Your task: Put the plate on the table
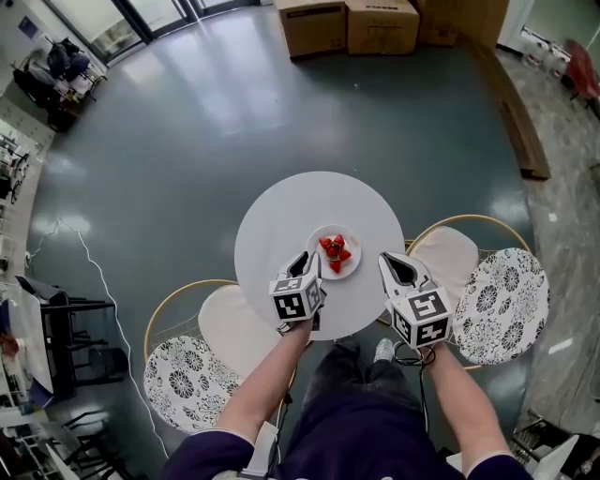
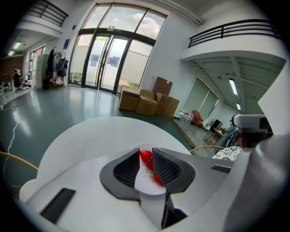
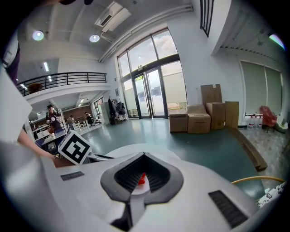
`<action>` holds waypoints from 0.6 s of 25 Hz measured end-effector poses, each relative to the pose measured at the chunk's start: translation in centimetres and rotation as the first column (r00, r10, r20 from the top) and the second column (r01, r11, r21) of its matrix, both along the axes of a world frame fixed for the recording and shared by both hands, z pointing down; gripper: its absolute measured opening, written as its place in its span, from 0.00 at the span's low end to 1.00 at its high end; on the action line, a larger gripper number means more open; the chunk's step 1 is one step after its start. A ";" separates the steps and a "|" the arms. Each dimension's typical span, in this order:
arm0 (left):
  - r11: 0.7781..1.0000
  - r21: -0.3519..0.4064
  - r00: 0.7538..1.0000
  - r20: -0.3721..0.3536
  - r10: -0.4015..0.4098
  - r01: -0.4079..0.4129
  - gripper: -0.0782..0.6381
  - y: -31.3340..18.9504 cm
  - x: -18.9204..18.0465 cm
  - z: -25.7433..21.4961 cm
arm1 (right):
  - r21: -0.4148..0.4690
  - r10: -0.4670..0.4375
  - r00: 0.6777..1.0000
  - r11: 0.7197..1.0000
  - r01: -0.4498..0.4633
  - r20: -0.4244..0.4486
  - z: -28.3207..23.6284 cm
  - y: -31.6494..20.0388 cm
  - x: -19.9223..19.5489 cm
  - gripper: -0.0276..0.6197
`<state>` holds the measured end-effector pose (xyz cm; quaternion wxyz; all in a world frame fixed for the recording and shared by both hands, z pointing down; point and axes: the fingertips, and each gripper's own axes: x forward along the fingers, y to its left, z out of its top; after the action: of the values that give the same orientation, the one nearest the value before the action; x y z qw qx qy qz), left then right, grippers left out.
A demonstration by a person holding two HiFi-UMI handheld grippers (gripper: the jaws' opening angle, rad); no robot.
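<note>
My left gripper [image 2: 146, 152] has its jaws parted by a narrow gap and grips nothing; the white rim of the plate [image 1: 351, 262] shows through the gap, with the strawberries [image 1: 335, 250] just past the tips. My right gripper [image 3: 145, 155] has its jaws closed tip to tip and empty, hovering at the right edge of the table [image 1: 300, 211]. The only markings I can make out are the black-and-white square patterns on the left cube [image 1: 298, 302] and the right cube [image 1: 424, 314]. The plate rests on the table, on my side of its centre and inside the table's edge; the widest stretch of tabletop lies beyond it. A cushioned chair [image 1: 202, 347] sits against the table's near-left edge and another [image 1: 478, 281] against its right. The cardboard boxes [image 1: 349, 26] stand well beyond the table, their print too small to read.
</note>
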<state>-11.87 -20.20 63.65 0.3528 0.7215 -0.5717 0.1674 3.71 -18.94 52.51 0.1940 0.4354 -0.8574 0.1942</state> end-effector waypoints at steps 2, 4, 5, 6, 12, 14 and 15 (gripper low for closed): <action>0.998 0.042 0.999 0.001 0.043 -0.043 0.23 0.2 0.7 -1.6 | 0.006 -0.007 1.000 1.000 0.007 0.006 -0.3 0.0 -0.3 0.05; 0.992 0.090 0.997 0.008 0.082 -0.083 0.23 0.4 1.3 -3.3 | 0.012 -0.012 1.000 1.000 0.012 0.013 -0.6 0.0 -0.7 0.05; 0.988 0.116 0.995 0.014 0.099 -0.100 0.23 0.4 1.6 -4.2 | 0.015 -0.014 1.000 1.000 0.014 0.017 -0.7 -0.1 -0.8 0.05; 0.983 0.141 0.993 0.018 0.115 -0.117 0.23 0.5 1.9 -5.2 | 0.018 -0.016 1.000 1.000 0.016 0.021 -0.9 -0.1 -1.0 0.05; 0.950 0.258 0.984 0.048 0.169 -0.176 0.22 1.5 2.5 -9.7 | 0.042 -0.046 0.998 0.998 0.044 0.047 -2.0 0.0 -2.6 0.05; 0.939 0.288 0.982 0.060 0.178 -0.188 0.16 1.8 2.6 -10.9 | 0.050 -0.056 0.997 0.997 0.053 0.060 -2.4 0.1 -3.0 0.05; 0.933 0.301 0.981 0.066 0.183 -0.195 0.14 2.0 2.7 -11.4 | 0.055 -0.059 0.996 0.997 0.056 0.067 -2.7 0.2 -3.2 0.05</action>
<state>-9.16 -18.17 52.23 0.2084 0.8159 -0.5251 0.1230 0.50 -18.77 49.84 0.1583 0.4086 -0.8805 0.1806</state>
